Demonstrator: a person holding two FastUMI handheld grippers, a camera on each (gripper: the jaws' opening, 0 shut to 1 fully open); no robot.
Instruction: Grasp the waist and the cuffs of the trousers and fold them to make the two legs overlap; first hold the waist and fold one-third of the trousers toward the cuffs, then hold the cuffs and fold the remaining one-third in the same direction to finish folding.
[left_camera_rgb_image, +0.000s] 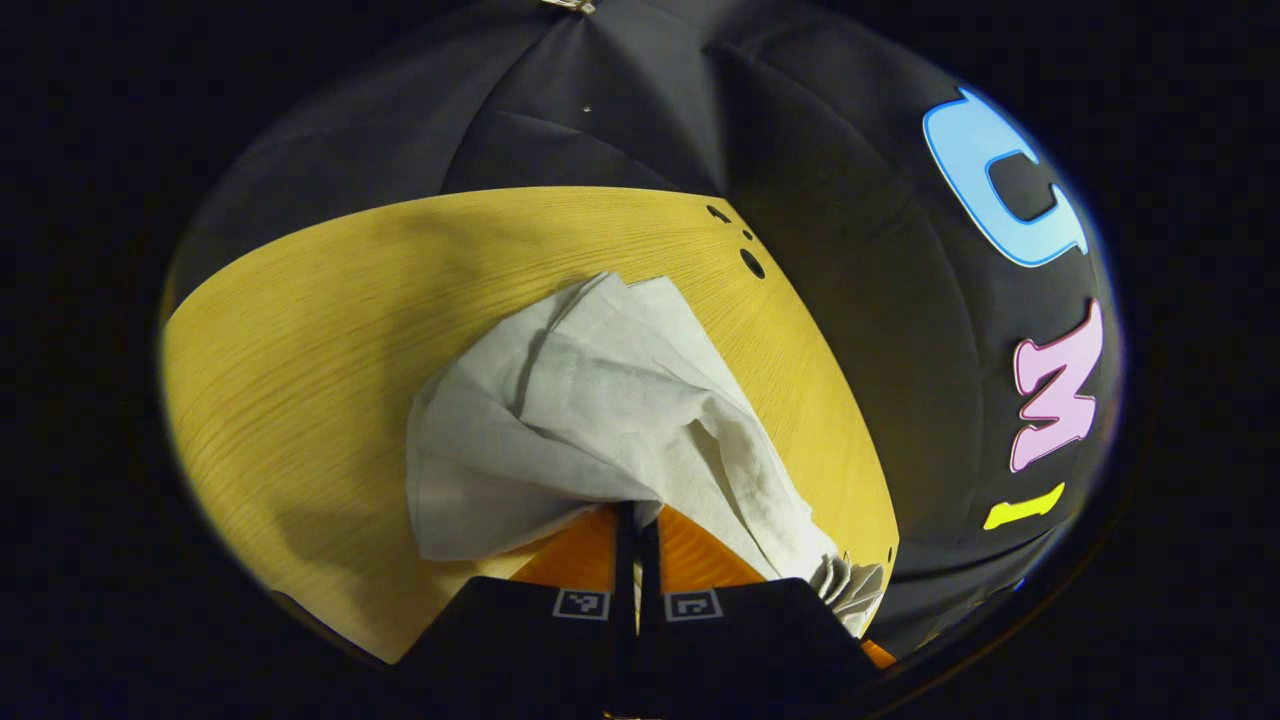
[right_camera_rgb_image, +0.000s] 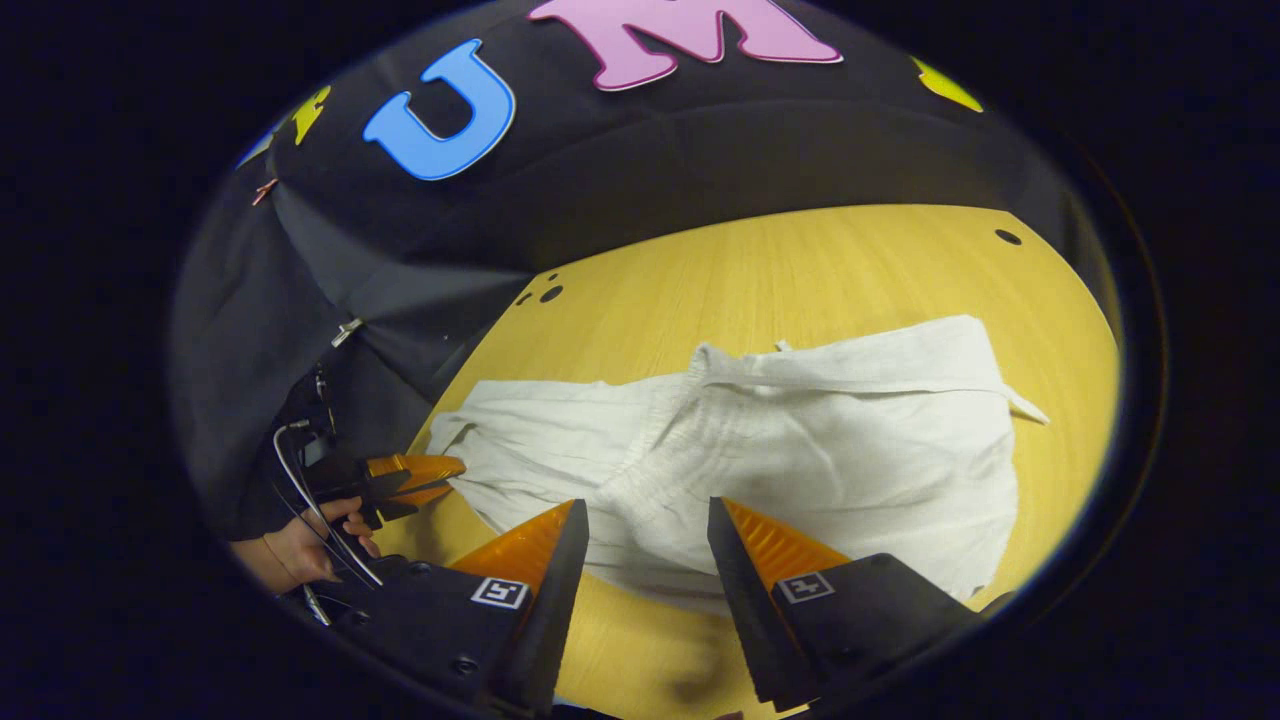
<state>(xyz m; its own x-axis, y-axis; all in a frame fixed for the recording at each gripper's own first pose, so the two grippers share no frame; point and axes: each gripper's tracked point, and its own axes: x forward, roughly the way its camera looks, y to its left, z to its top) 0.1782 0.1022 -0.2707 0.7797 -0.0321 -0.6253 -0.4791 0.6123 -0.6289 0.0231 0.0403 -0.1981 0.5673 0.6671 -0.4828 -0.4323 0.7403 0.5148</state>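
White trousers (right_camera_rgb_image: 800, 440) lie across the wooden table (right_camera_rgb_image: 800, 270), their gathered waistband (right_camera_rgb_image: 670, 450) bunched near the middle. My right gripper (right_camera_rgb_image: 645, 520) hangs open just above the waistband with nothing between its fingers. In the left gripper view, my left gripper (left_camera_rgb_image: 637, 515) is shut on an edge of the trousers (left_camera_rgb_image: 590, 400), and the cloth drapes up and away from its tips. The right gripper view also shows the left gripper (right_camera_rgb_image: 440, 470) at the trousers' left end, held by a hand (right_camera_rgb_image: 310, 545).
Black booth cloth (left_camera_rgb_image: 600, 110) hangs behind the table. Small dark holes (right_camera_rgb_image: 548, 293) mark the tabletop near its far corner. Bare wood (left_camera_rgb_image: 300, 380) lies to the left of the trousers in the left gripper view.
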